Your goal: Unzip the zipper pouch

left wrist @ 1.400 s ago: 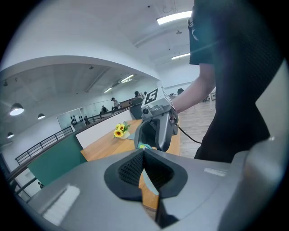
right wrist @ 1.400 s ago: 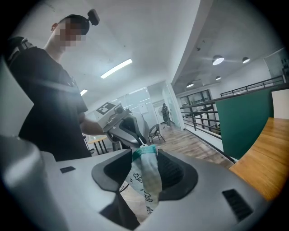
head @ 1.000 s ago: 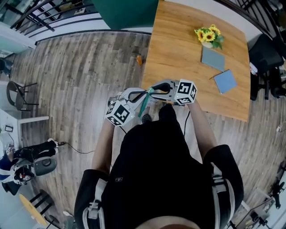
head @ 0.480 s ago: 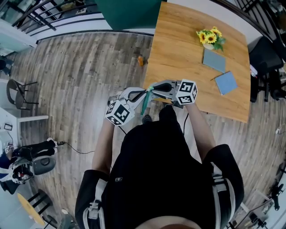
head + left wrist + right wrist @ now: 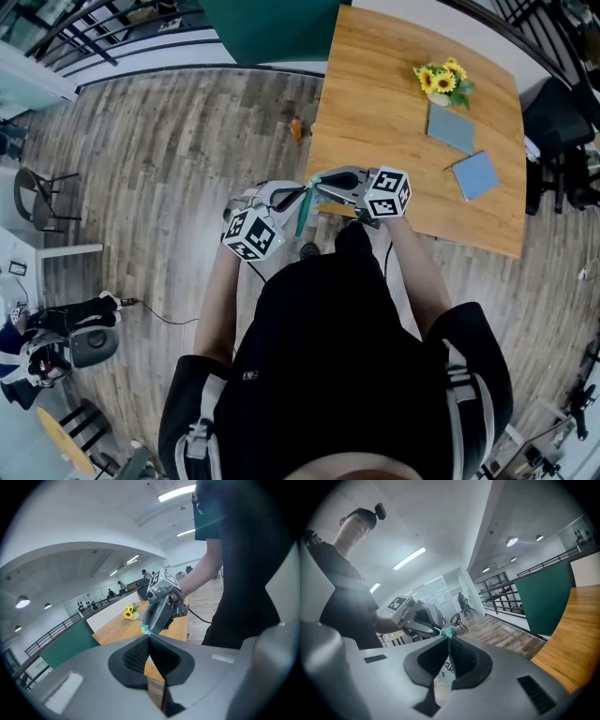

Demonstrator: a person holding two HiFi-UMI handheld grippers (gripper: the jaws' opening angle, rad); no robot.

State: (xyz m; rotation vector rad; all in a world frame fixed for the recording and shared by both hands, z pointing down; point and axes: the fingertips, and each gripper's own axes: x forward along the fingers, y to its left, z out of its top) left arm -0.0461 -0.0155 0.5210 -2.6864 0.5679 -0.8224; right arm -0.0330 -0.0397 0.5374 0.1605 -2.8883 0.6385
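We hold the teal zipper pouch (image 5: 302,216) in the air at the middle of the frame, just beside the lower left corner of the wooden table (image 5: 375,112). Our left gripper (image 5: 303,195) is clenched on the pouch's upper edge. Facing it, our right gripper (image 5: 315,184) has just been closing its jaws, which now pinch the same teal edge, tips nearly meeting.

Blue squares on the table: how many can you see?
2 blue squares: one beside the sunflowers, the other nearer the person, by the table's right edge. None seems hidden.
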